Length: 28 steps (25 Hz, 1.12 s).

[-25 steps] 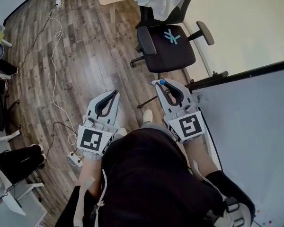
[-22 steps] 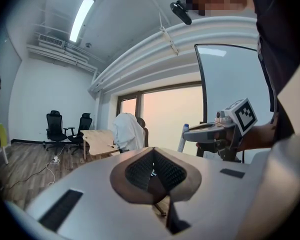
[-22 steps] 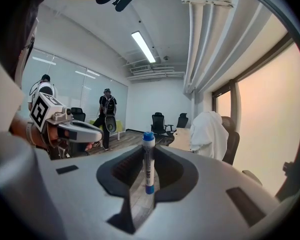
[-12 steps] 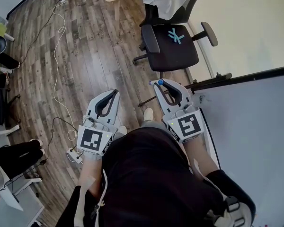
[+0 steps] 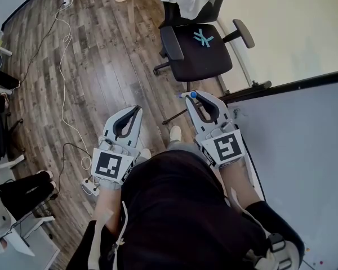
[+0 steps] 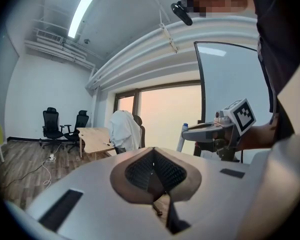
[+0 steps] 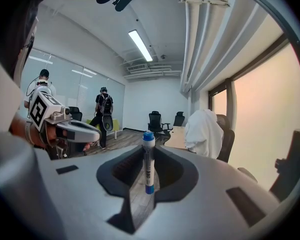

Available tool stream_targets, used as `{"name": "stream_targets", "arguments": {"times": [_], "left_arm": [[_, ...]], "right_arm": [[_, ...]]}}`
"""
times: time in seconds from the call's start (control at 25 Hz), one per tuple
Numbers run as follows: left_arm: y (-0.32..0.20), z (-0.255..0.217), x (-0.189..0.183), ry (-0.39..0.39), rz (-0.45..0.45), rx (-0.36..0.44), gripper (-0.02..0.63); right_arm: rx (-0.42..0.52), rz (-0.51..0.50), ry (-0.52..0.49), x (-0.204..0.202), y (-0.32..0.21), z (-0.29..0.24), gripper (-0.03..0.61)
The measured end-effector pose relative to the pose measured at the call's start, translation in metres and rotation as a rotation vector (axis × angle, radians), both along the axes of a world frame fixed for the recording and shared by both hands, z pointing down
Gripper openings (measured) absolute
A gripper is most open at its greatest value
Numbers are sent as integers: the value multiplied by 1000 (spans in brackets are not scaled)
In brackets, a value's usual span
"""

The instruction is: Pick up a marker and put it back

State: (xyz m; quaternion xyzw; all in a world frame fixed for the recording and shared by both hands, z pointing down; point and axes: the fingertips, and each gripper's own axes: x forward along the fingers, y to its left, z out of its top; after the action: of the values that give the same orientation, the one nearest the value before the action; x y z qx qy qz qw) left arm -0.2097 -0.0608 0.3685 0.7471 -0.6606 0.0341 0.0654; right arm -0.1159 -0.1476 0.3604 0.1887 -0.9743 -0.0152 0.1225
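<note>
Wood floor (image 5: 101, 66) lies below, whiteboard (image 5: 304, 151) at 3 o'clock. Here the right hand-held gripper (image 7: 148, 176) pinches the marker (image 7: 148, 159) upright; the left hand-held gripper (image 6: 157, 176) sits closed, empty. Any slackened squeeze or knock against the whiteboard could drop it.

Wood plank floor (image 5: 107, 66) is carrying everything here, with a black office chair (image 5: 196, 48) sitting on its wheeled base up near the top. A long white cable (image 5: 61, 83) is snaking down the boards on the left toward a small white power strip (image 5: 90, 188). The dark foot of a whiteboard stand (image 5: 245, 91) is resting just beside the chair, and a light shoe (image 5: 175, 134) is standing on the planks lower down.
</note>
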Motion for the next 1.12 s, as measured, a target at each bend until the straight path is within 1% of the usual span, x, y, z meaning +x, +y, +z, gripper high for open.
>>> {"name": "stream_targets", "arguments": {"times": [0.16, 0.32, 0.56, 0.84, 1.12], "left_arm": [[-13, 5, 10, -2, 46, -4, 6], [-28, 5, 23, 0, 98, -4, 6], [-53, 7, 49, 2, 196, -6, 6], [-79, 4, 83, -1, 323, -2, 6], [-91, 5, 114, -5, 430, -12, 6]], "right_arm": [[-5, 61, -22, 18, -14, 3, 77], [8, 128, -2, 41, -28, 2, 77], [17, 246, 1, 80, -48, 1, 77], [28, 376, 1, 124, -61, -3, 77], [34, 495, 1, 167, -63, -7, 77]]}}
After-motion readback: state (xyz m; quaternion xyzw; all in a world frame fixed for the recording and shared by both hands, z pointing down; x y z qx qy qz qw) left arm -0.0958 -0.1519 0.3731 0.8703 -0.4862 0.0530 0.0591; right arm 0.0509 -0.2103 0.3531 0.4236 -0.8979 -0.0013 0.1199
